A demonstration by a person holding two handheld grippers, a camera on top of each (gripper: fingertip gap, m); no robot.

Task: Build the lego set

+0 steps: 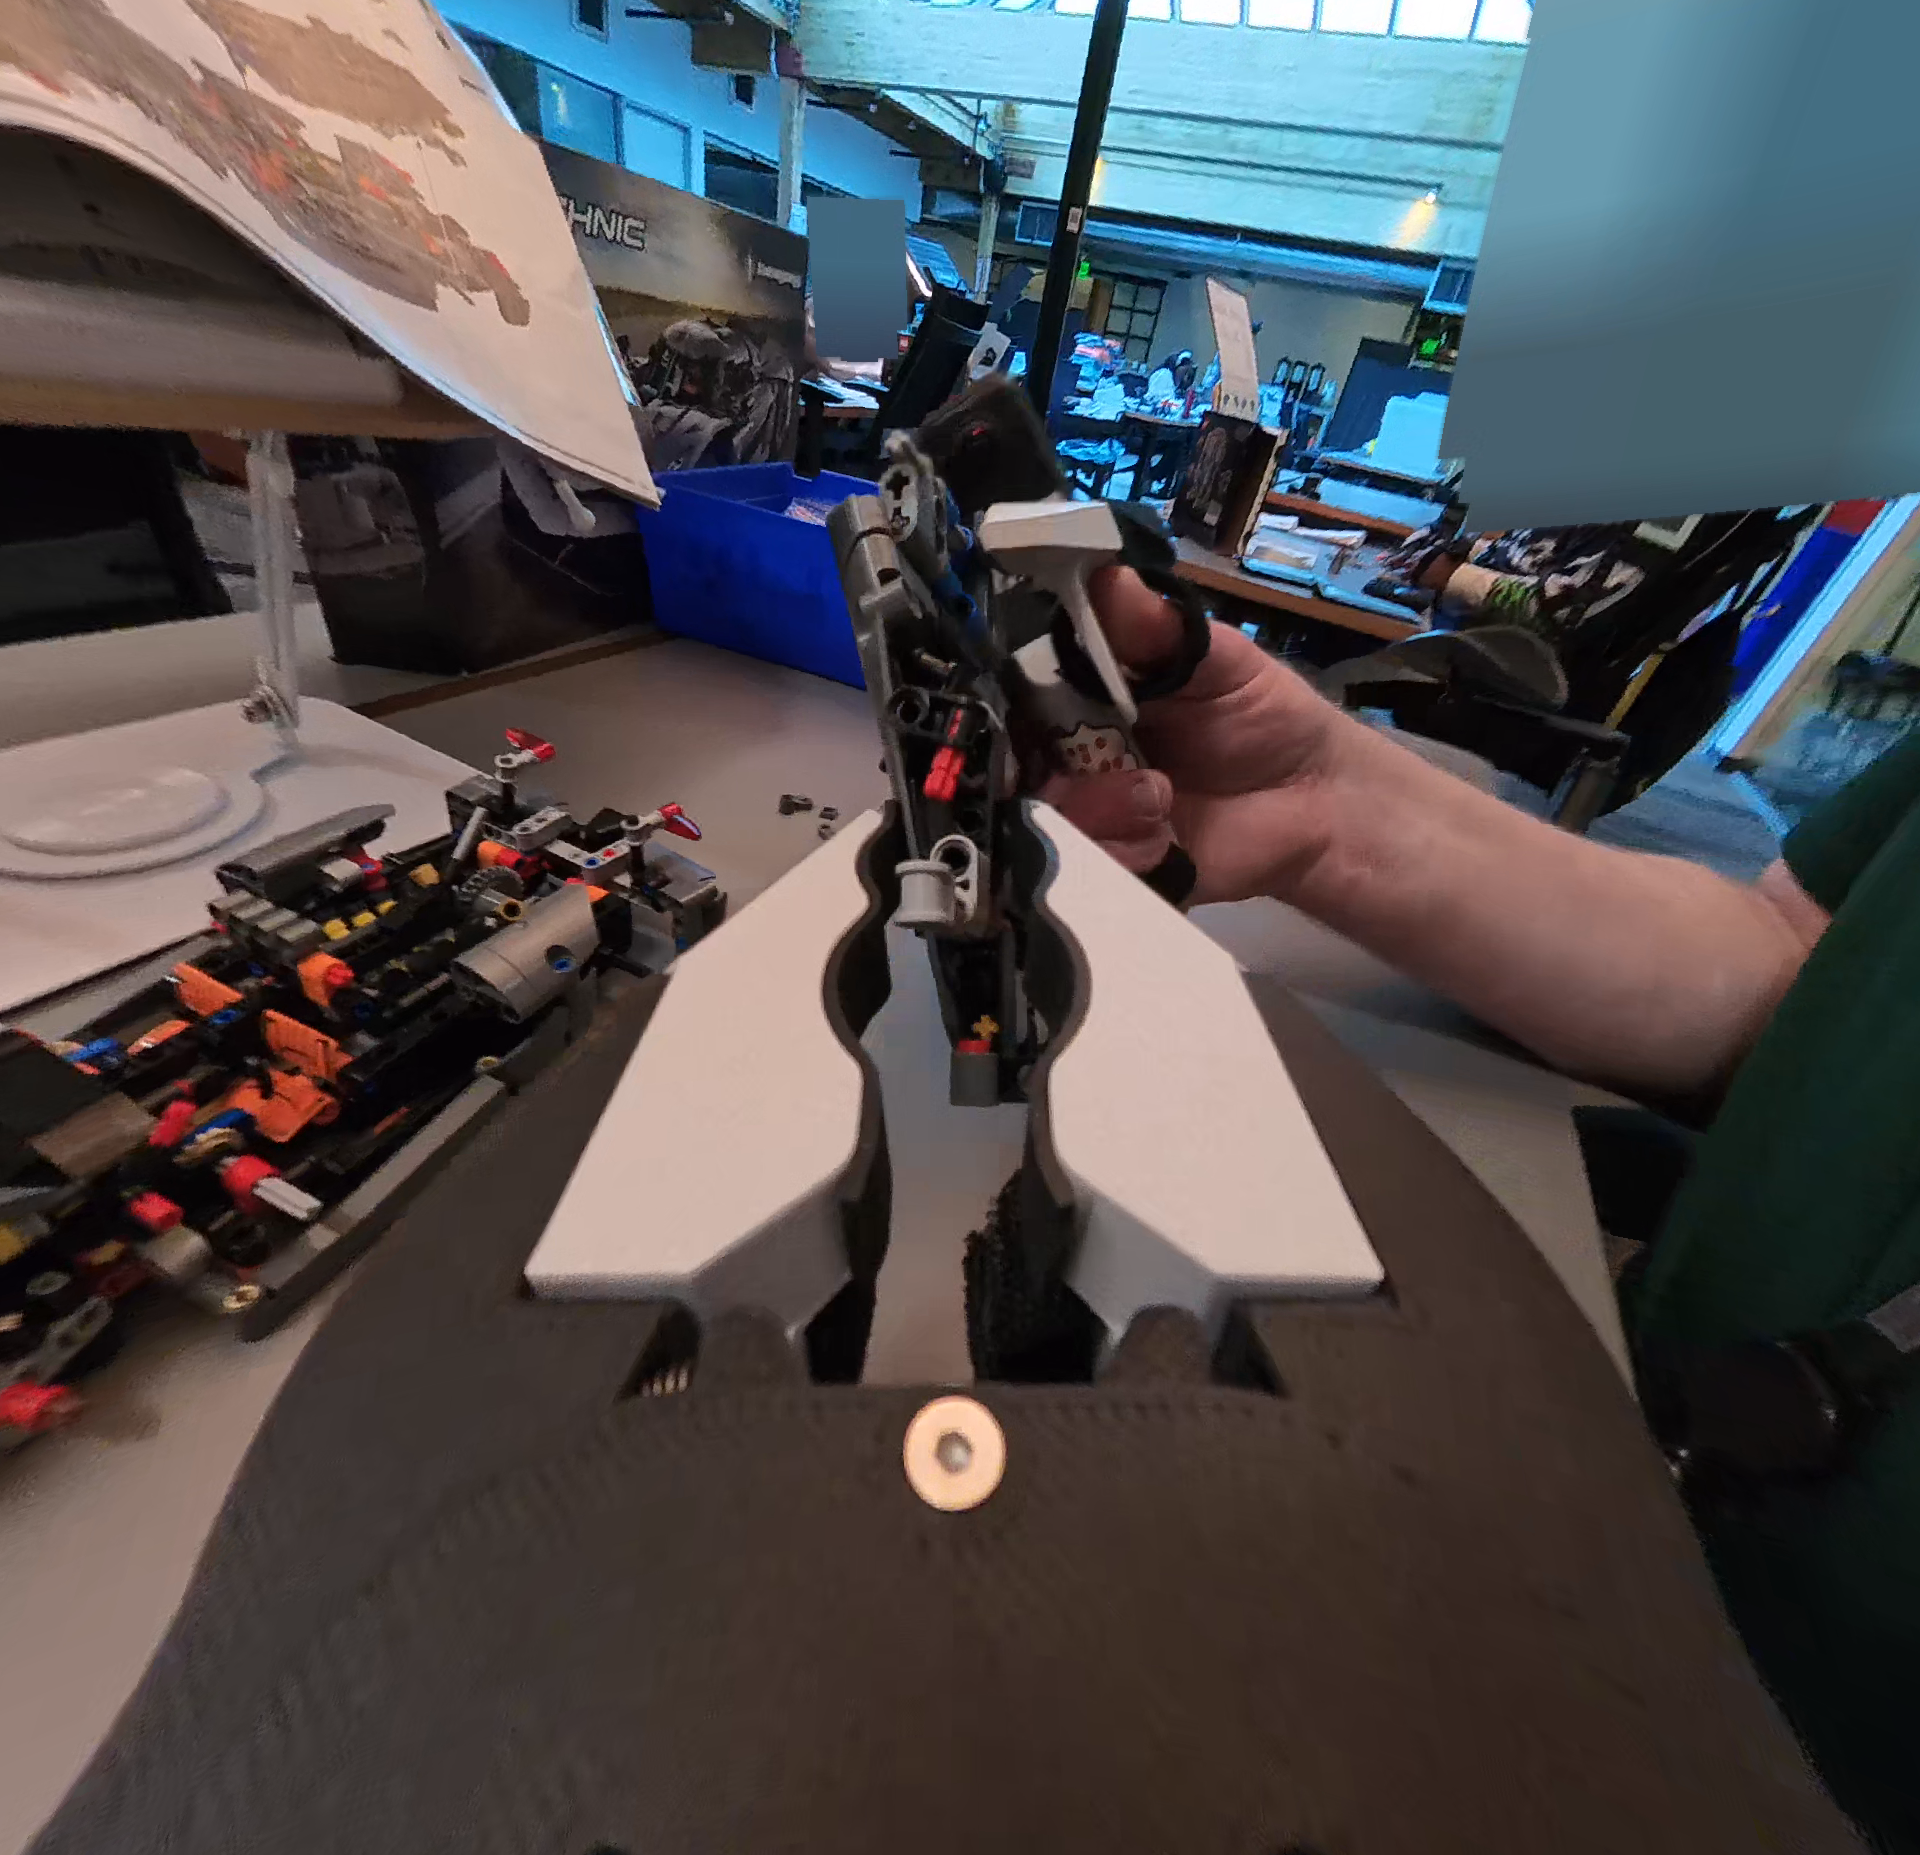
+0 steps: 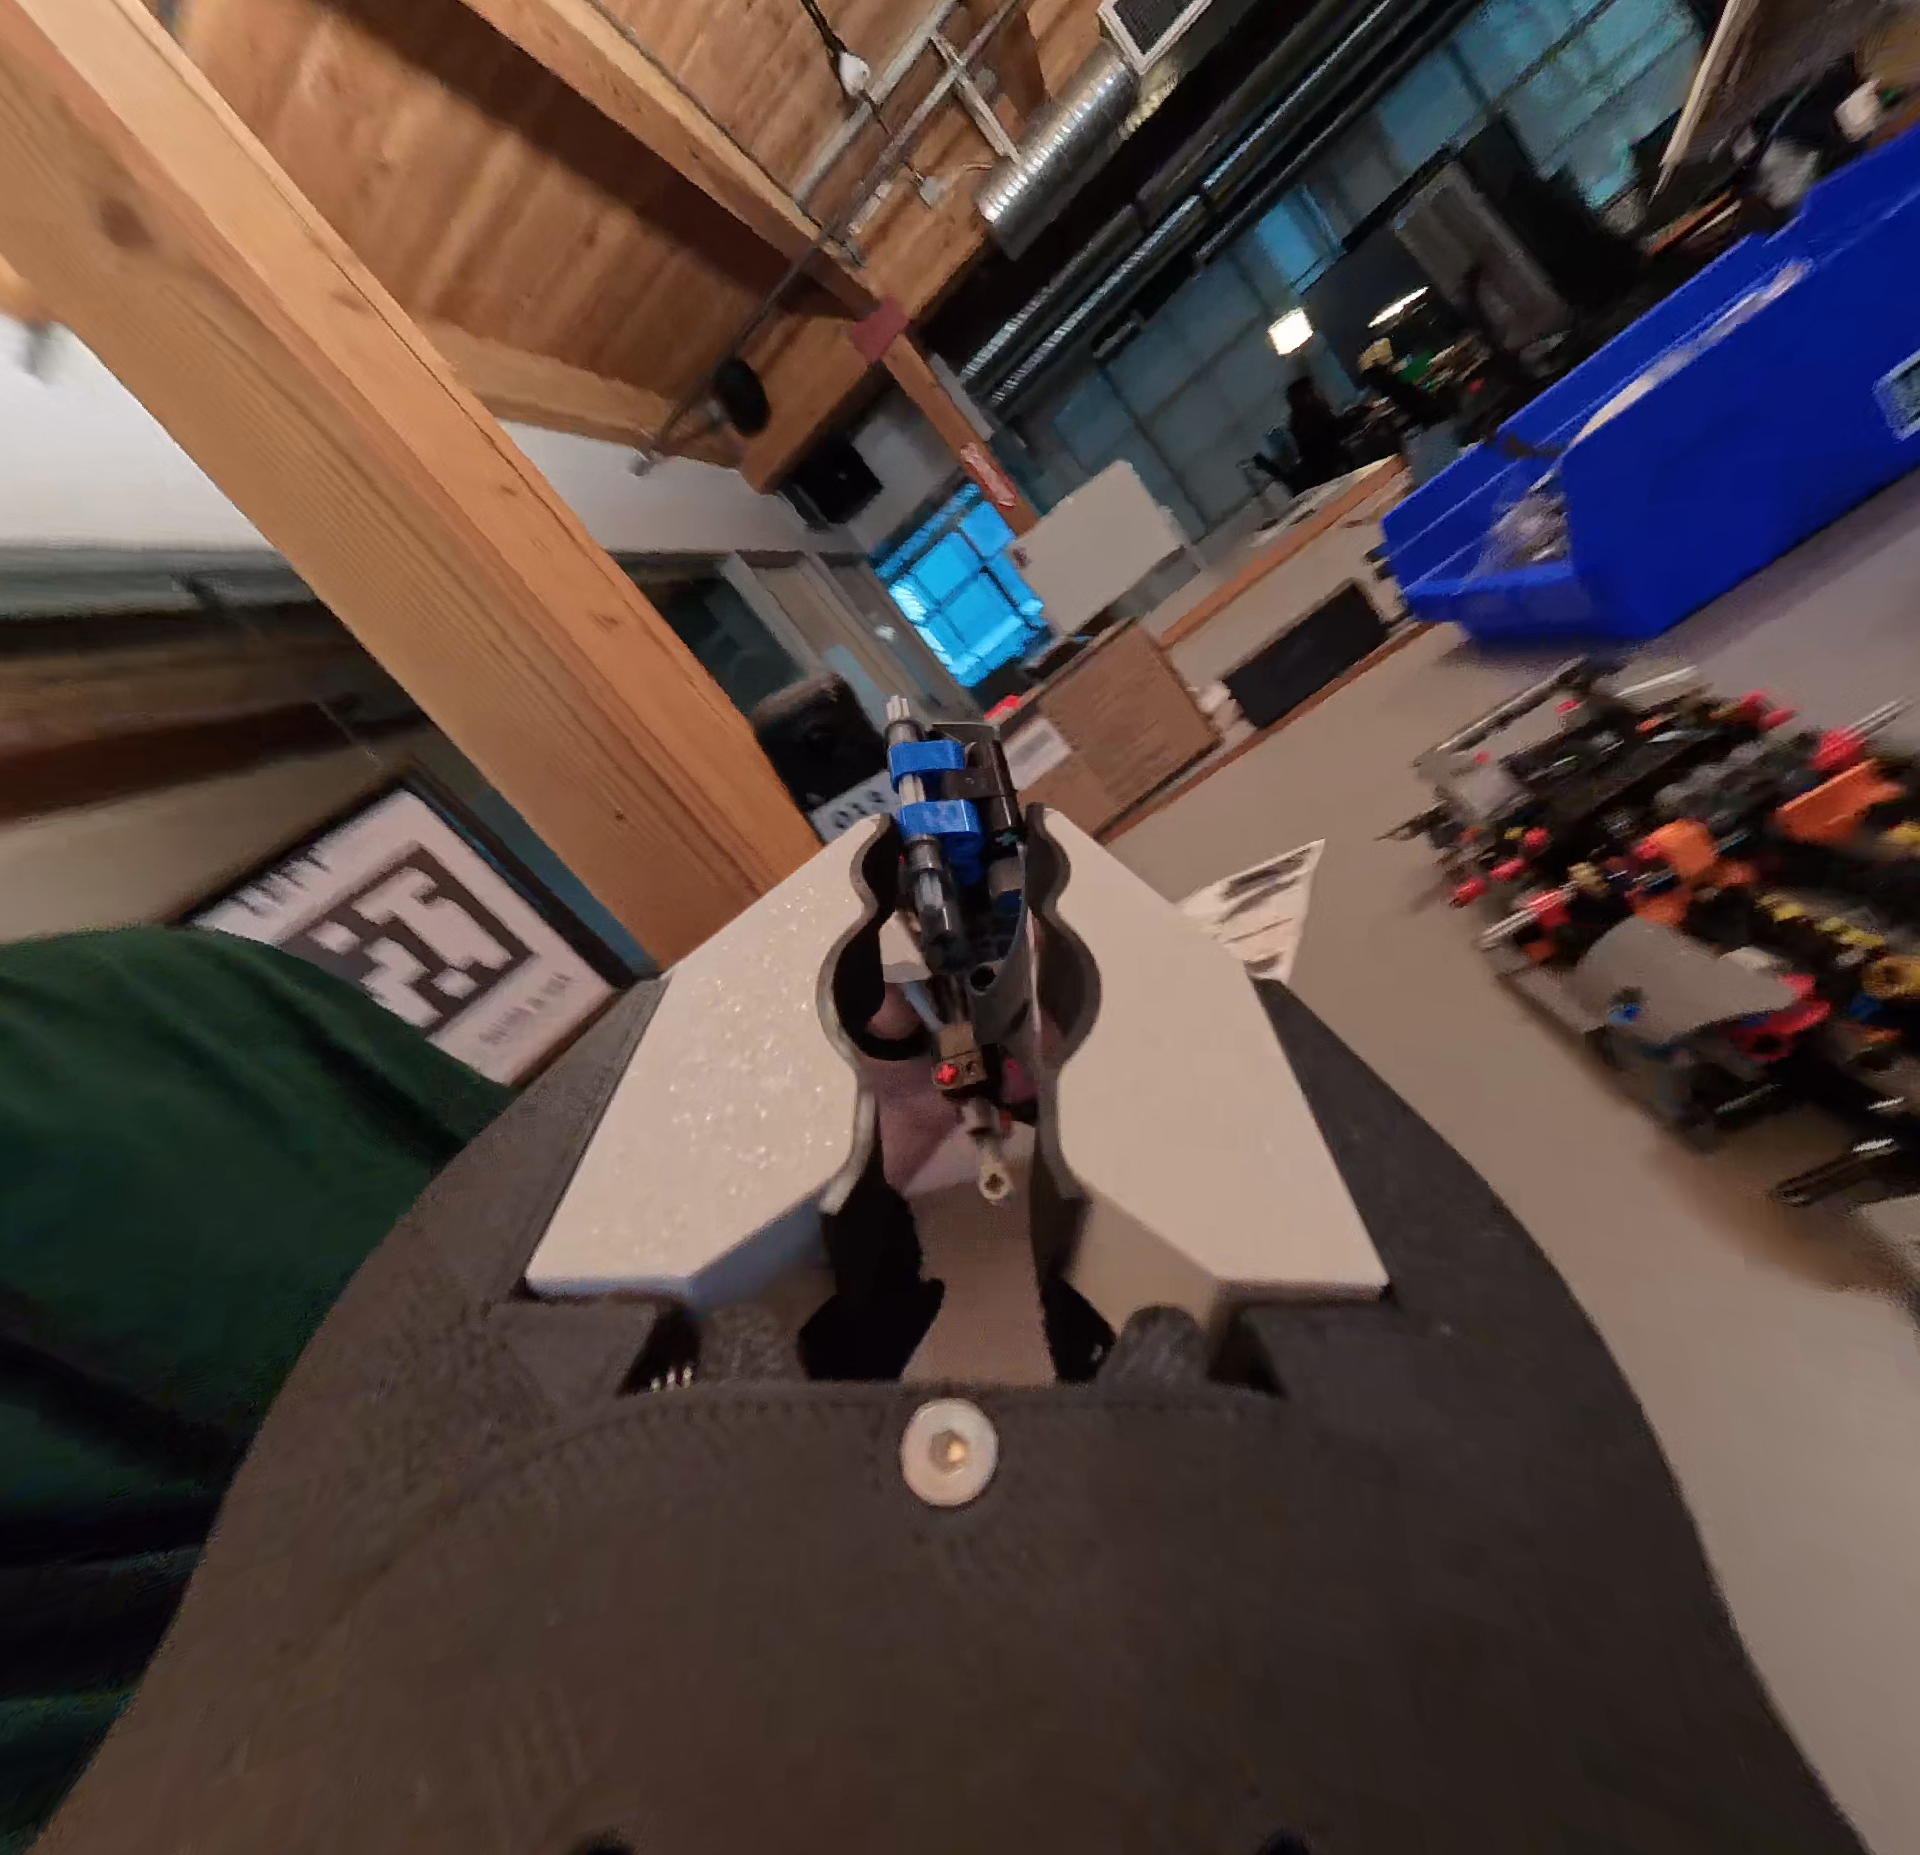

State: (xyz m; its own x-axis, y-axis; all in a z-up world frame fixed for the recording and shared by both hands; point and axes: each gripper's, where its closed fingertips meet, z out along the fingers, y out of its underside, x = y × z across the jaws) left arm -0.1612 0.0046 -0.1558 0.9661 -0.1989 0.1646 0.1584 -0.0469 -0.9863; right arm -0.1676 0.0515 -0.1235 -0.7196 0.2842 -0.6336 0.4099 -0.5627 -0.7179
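Both grippers are clamped on the same small lego piece [image 1: 940, 756], a narrow grey-and-black sub-assembly with red and blue pins, held up in the air above the table [image 1: 748, 704]. The left gripper [image 1: 956, 849] pinches its lower end between the white fingers [image 1: 769, 1026], so the piece sticks up and away past the tips. The right gripper [image 2: 956, 849] grips the same piece [image 2: 951, 849] from the other side; in the left view a bare hand [image 1: 1195, 756] is wrapped round that gripper's handle. The big, half-built lego car [image 1: 343, 1005] lies on the table, well to the left of the held piece, with a blue bin [image 1: 748, 569] behind it and an open instruction book [image 1: 343, 174] propped above.
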